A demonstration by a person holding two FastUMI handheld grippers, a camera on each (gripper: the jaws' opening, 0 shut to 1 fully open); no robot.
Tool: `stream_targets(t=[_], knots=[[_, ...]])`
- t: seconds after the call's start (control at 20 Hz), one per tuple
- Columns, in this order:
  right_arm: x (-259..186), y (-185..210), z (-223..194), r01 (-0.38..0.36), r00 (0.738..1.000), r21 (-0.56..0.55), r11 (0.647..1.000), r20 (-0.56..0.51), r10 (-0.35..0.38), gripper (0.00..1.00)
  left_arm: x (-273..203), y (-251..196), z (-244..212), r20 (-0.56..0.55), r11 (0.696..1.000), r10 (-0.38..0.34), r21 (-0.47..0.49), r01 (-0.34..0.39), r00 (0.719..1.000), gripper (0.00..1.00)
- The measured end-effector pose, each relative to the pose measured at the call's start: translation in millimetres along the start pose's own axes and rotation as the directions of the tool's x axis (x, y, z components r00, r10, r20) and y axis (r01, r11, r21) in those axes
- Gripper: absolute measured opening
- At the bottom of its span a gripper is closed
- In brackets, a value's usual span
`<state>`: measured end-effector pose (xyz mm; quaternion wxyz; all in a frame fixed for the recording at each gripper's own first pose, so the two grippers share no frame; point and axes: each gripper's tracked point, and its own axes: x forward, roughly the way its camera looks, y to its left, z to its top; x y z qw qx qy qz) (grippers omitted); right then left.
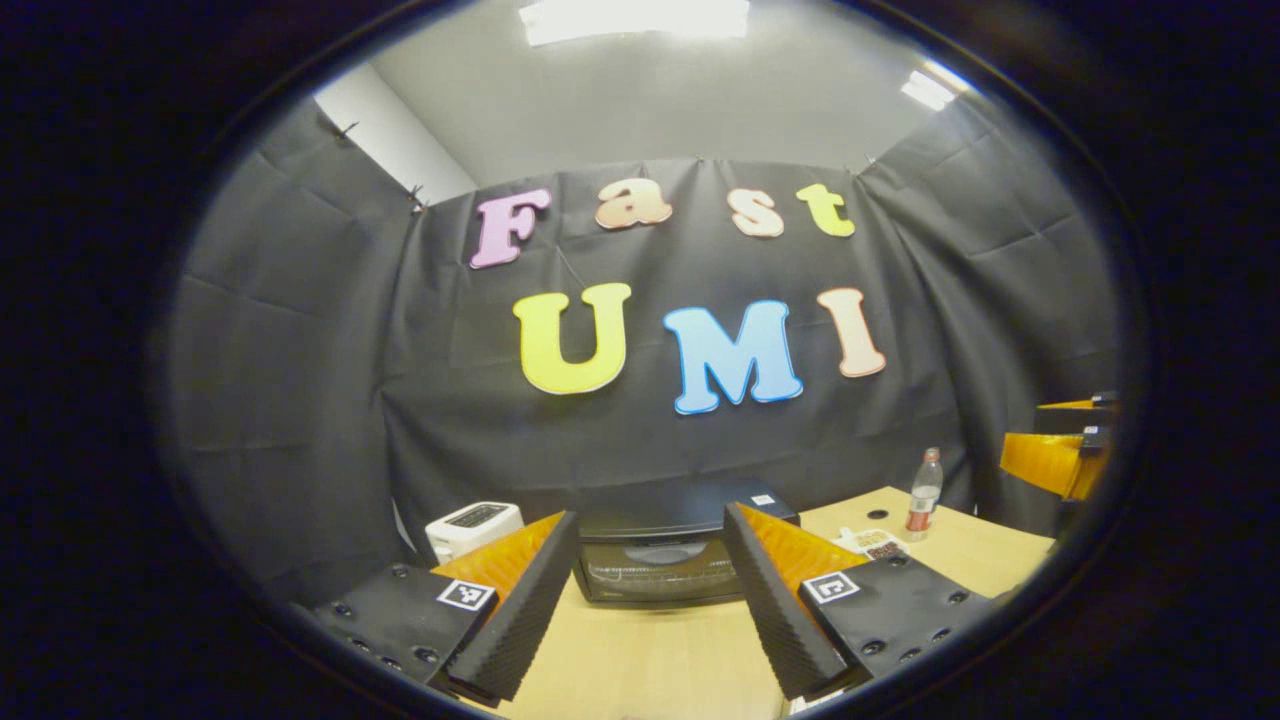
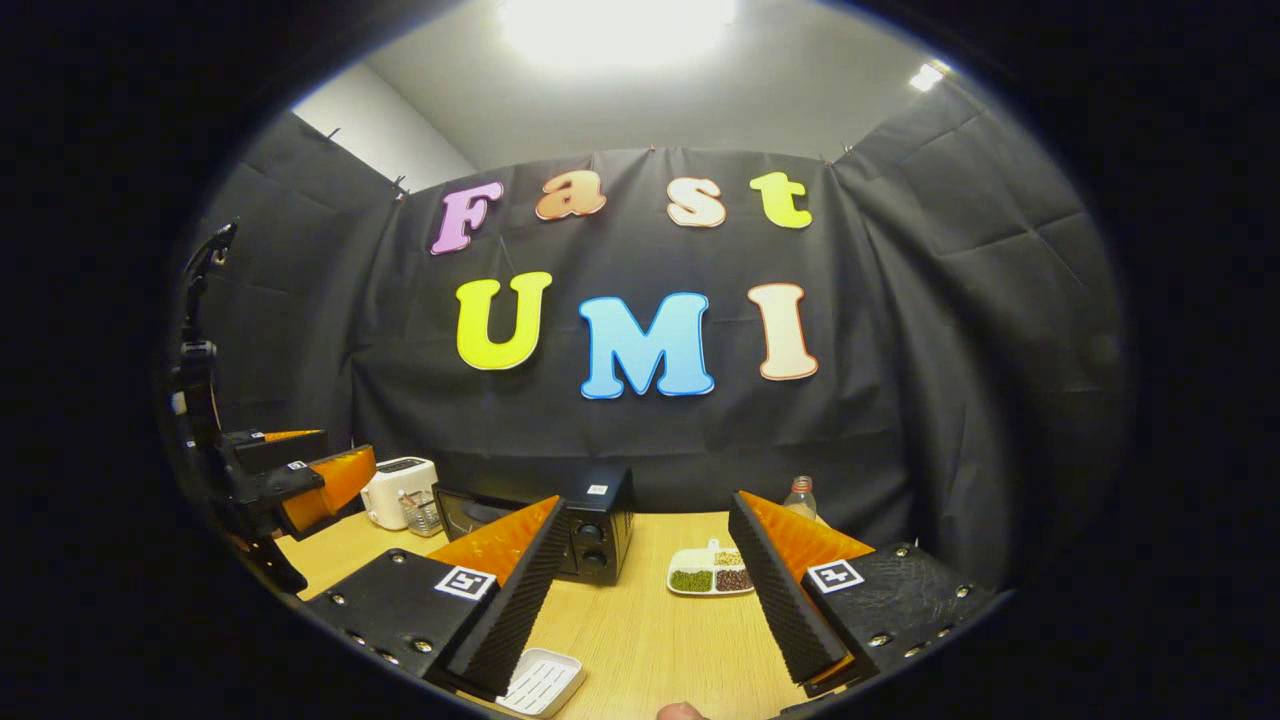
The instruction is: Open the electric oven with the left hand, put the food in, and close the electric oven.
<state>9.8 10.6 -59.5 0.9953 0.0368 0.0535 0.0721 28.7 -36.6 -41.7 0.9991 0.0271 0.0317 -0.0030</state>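
Both hand-held grippers (image 1: 650, 590) (image 2: 640, 590) wide apart, empty.

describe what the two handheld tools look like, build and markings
Each tool has two wedge-shaped fingers with ribbed inner faces, mounted on flat black plates studded with screws. Every plate carries a small square black-and-white marker. The left tool and the right tool look alike. Seen from the right gripper view, the left tool has a black frame behind it.

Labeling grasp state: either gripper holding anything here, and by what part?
Nothing held. Left gripper and right gripper both have jaws wide apart with only table between; the oven is untouched, door shut.
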Motion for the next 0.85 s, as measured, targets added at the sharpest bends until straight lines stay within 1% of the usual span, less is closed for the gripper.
stream_targets(t=[0.15,0.2,0.25,0.35,0.4,0.45,0.5,0.55,0.7,0.85], knots=[[-13.0,3.7,12.8,-0.011,0.999,0.016,1.0,0.031,0.011,0.97,-32.5,3.5,16.4,0.02,1.0,0.015,0.008,-0.015,1.0,1.0],[-15.7,7.1,17.6,-0.015,0.999,0.019,1.0,0.041,0.014,0.97,-41.0,6.5,18.9,0.02,1.0,0.021,-0.004,-0.021,1.0,1.0],[-18.3,10.5,19.0,-0.017,0.999,0.02,1.0,0.047,0.016,0.97,-48.4,9.1,20.2,0.02,0.999,0.023,-0.024,-0.023,1.0,0.96],[-23.4,14.6,18.8,-0.007,0.999,0.013,1.0,0.053,0.007,0.97,-60.0,17.7,17.7,0.011,0.998,0.033,-0.055,-0.032,0.999,0.99],[-25.0,17.5,18.4,-0.003,0.999,0.014,1.0,0.053,0.002,0.97,-62.5,23.3,14.2,0.005,0.997,0.037,-0.062,-0.037,0.999,1.0],[-25.7,22.9,18.6,0.001,0.999,0.017,1.0,0.05,-0.002,0.97,-64.4,30.2,12.2,-0.001,0.997,0.044,-0.065,-0.044,0.999,0.96],[-26.3,27.2,18.2,0.003,0.999,0.022,1.0,0.047,-0.004,0.97,-67.0,36.4,10.4,-0.009,0.997,0.048,-0.067,-0.049,0.999,1.0],[-25.6,31.5,19.7,0.005,0.999,0.027,1.0,0.049,-0.006,0.97,-69.0,42.6,12.0,-0.011,0.996,0.051,-0.072,-0.052,0.999,0.96],[-22.3,46.8,23.9,0.008,0.998,0.031,0.999,0.062,-0.009,0.98,-70.2,60.5,16.8,-0.004,0.995,0.059,-0.076,-0.059,0.998,1.0],[-14.3,59.5,26.5,-0.001,0.997,0.034,0.999,0.079,-0.002,0.98,-69.3,74.0,16.3,-0.012,0.996,0.068,-0.063,-0.069,0.998,1.0]])
